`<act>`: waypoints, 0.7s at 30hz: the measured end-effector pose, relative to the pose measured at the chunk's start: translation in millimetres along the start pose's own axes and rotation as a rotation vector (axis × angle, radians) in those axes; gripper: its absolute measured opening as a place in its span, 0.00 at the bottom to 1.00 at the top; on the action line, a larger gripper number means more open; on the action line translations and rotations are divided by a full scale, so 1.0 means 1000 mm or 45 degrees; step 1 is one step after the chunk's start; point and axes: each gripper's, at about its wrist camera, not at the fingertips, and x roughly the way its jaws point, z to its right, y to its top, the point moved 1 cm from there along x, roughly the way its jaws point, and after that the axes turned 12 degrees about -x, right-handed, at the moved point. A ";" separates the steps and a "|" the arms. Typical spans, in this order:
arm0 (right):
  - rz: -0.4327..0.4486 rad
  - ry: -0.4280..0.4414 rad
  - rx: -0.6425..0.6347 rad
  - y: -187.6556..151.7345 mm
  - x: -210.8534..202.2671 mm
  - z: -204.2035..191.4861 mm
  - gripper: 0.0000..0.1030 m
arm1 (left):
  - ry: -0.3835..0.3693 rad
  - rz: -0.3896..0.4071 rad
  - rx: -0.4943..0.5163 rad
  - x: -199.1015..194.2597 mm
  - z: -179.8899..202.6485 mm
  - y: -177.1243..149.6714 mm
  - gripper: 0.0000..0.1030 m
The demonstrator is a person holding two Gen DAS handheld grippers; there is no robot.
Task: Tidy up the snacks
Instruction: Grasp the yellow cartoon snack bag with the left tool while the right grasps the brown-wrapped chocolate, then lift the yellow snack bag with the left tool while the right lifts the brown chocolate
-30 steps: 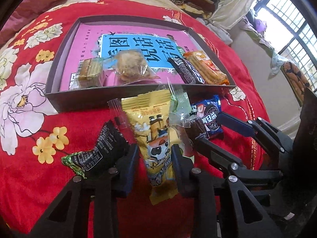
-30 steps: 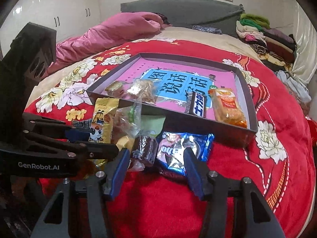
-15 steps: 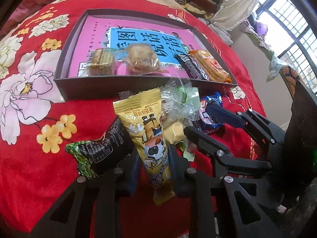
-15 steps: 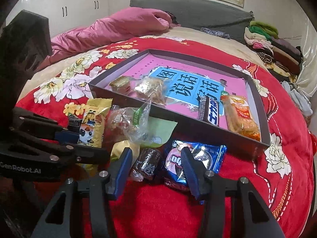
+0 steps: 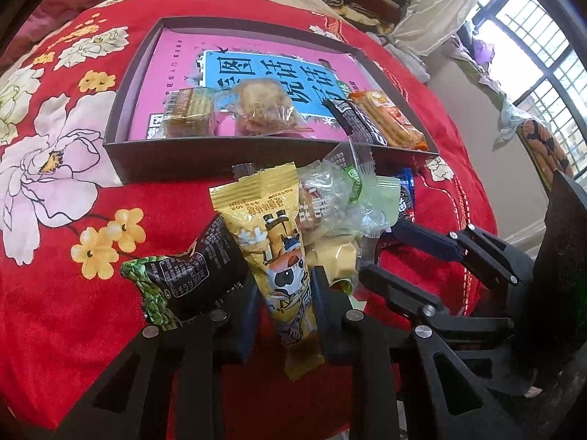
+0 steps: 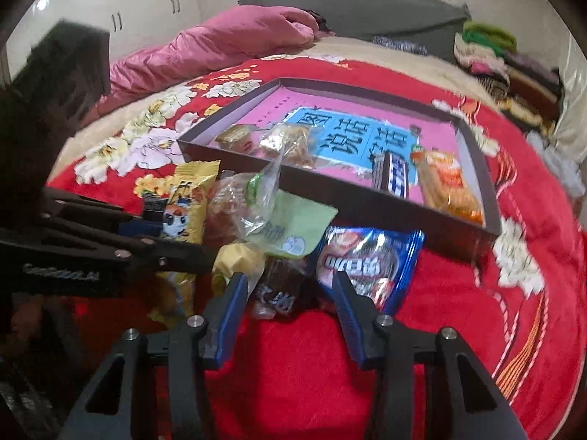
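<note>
Your left gripper [image 5: 284,293] has just clamped the yellow snack pack [image 5: 273,249] — ready for the tray [image 5: 227,157]; right gripper [image 6: 286,293], closing, brackets the brown candy [image 6: 282,286] — ungripped.

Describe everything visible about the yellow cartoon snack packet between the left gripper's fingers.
The yellow snack packet is a long, glossy, crinkled pouch with crimped ends, printed with dark script and a cartoon panda-like face. It is tilted, its top toward the tray, its lower end hanging below the fingers. The left gripper is shut on its middle. It leans against the black-and-green packet and the clear wrapped snacks, above the red floral blanket.
</note>
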 end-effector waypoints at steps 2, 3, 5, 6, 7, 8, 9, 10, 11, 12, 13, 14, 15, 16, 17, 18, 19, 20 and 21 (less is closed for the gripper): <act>-0.006 0.025 0.029 -0.002 -0.003 0.003 0.47 | -0.002 -0.001 0.001 0.001 0.000 0.000 0.26; -0.006 0.026 0.038 -0.003 -0.005 0.004 0.47 | -0.004 -0.002 0.000 0.000 -0.001 0.000 0.26; -0.009 0.016 0.047 -0.004 -0.007 0.006 0.47 | -0.009 -0.003 0.000 0.000 -0.001 0.000 0.26; -0.009 0.016 0.054 -0.004 -0.007 0.007 0.47 | -0.010 -0.003 0.001 0.000 -0.001 0.000 0.26; -0.011 0.013 0.053 -0.004 -0.007 0.006 0.47 | -0.010 -0.003 0.003 0.000 -0.001 0.000 0.26; -0.016 0.005 0.046 -0.005 -0.006 0.006 0.47 | -0.011 -0.003 0.005 0.000 -0.001 0.000 0.26; -0.023 -0.007 0.034 -0.005 -0.007 0.004 0.47 | -0.011 -0.002 0.006 0.000 -0.001 0.000 0.26; -0.028 -0.017 0.023 -0.005 -0.008 0.003 0.47 | -0.011 -0.003 0.008 0.000 -0.001 0.000 0.26; -0.026 -0.025 0.015 -0.005 -0.011 0.003 0.47 | -0.011 -0.002 0.007 0.000 -0.001 0.000 0.26; -0.023 -0.031 0.009 -0.005 -0.012 0.003 0.47 | -0.014 -0.003 0.006 0.000 -0.002 0.000 0.26; -0.023 -0.045 -0.008 -0.005 -0.013 0.001 0.47 | -0.016 -0.003 0.004 -0.001 -0.002 0.000 0.26; -0.026 -0.058 -0.037 -0.005 -0.012 -0.001 0.47 | -0.017 -0.004 0.002 -0.001 -0.002 0.000 0.26; -0.035 -0.082 -0.087 -0.004 -0.010 -0.005 0.47 | -0.017 -0.005 0.003 -0.001 -0.002 0.000 0.26; -0.038 -0.102 -0.125 -0.004 -0.009 -0.008 0.47 | -0.016 -0.004 0.006 -0.001 -0.002 0.000 0.26; -0.038 -0.130 -0.194 -0.002 -0.007 -0.014 0.47 | -0.016 -0.003 0.006 -0.001 -0.002 0.000 0.26; -0.036 -0.152 -0.248 -0.002 -0.006 -0.019 0.47 | -0.017 -0.001 0.007 -0.002 -0.003 0.000 0.26; -0.034 -0.186 -0.311 -0.001 -0.005 -0.025 0.47 | -0.018 -0.001 0.006 -0.002 -0.003 0.000 0.26; -0.040 -0.229 -0.379 0.000 -0.002 -0.029 0.47 | -0.019 -0.001 0.004 -0.003 -0.003 0.000 0.26; -0.050 -0.266 -0.433 0.000 0.002 -0.033 0.47 | -0.020 -0.002 0.003 -0.003 -0.003 0.000 0.26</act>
